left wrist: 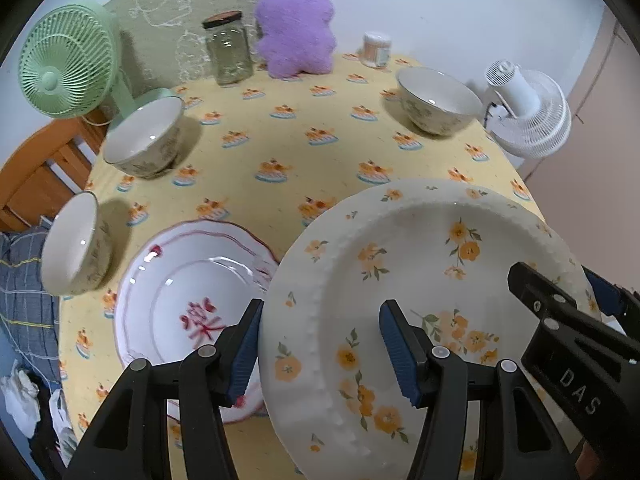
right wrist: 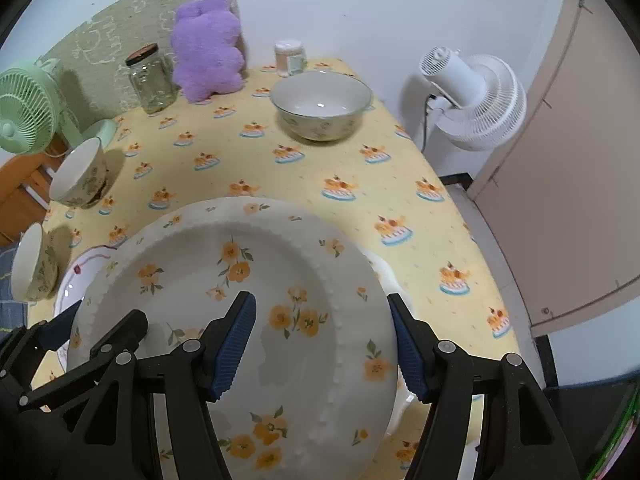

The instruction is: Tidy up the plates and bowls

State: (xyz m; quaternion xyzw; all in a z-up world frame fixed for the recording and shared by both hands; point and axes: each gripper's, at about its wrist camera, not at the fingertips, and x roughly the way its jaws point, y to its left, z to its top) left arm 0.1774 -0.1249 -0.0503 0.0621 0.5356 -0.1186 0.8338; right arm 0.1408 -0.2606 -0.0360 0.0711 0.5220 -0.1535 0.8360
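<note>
Yellow cake-print tablecloth (left wrist: 304, 160); "DAS" on right gripper (left wrist: 576, 392).

A home dining corner is showing here. A yellow cake-print tablecloth (left wrist: 280, 136) is covering the table, and a purple plush toy (left wrist: 296, 24), a glass jar (left wrist: 228, 50), a green desk fan (left wrist: 66, 64) and a wooden chair (left wrist: 36, 176) are sitting around it.

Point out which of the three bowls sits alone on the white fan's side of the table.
The bowl at the far right, nearest the white fan. The other two bowls sit together along the left edge, near the green fan.
</note>
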